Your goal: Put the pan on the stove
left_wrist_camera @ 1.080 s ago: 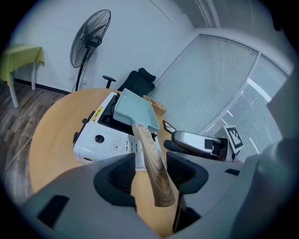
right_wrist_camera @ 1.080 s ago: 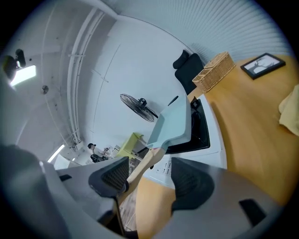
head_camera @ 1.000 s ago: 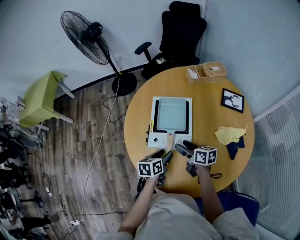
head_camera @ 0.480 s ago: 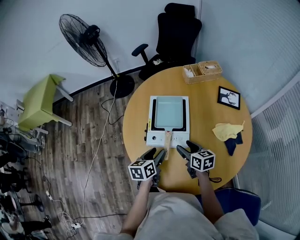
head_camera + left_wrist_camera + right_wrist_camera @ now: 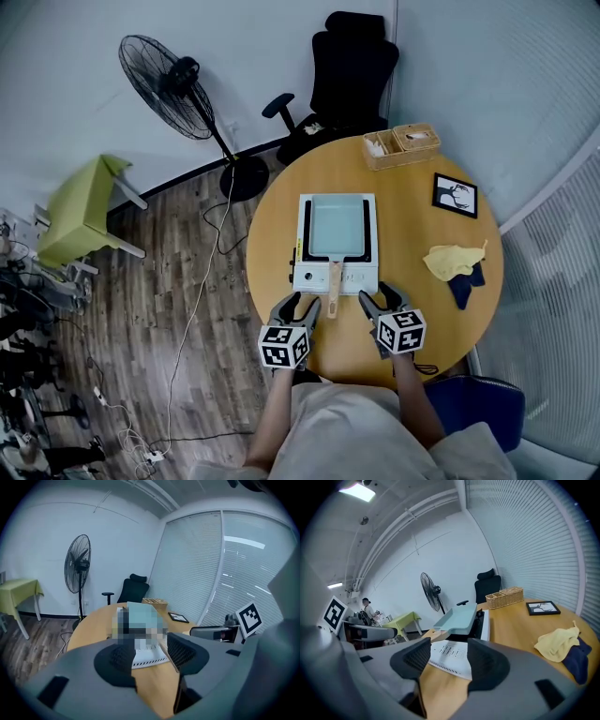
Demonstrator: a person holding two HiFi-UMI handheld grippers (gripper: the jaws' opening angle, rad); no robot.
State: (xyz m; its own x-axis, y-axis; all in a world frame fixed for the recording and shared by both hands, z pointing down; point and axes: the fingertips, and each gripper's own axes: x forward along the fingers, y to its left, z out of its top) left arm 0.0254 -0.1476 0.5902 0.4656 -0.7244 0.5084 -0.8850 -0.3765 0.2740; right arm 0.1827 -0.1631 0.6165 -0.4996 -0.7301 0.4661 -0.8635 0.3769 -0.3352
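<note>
My jaws stand wide on both sides with nothing between them. The left gripper (image 5: 298, 305) gapes over bare wood. The right gripper (image 5: 381, 300) has just been closing a little and is also empty. Both hover at the near edge of the round wooden table (image 5: 412, 234).

Between them and just beyond, the wooden handle (image 5: 332, 281) of the pale blue-green square pan (image 5: 337, 225) points back at me. The pan itself sits on the white portable stove (image 5: 361, 277), so I judge the job done.

The danger now is a stray swing. Either gripper is near that handle, and a knock would skew the pan off its burner. Further right lie a crumpled yellow cloth (image 5: 452, 262) and a dark blue cloth (image 5: 466, 289), well clear.
</note>
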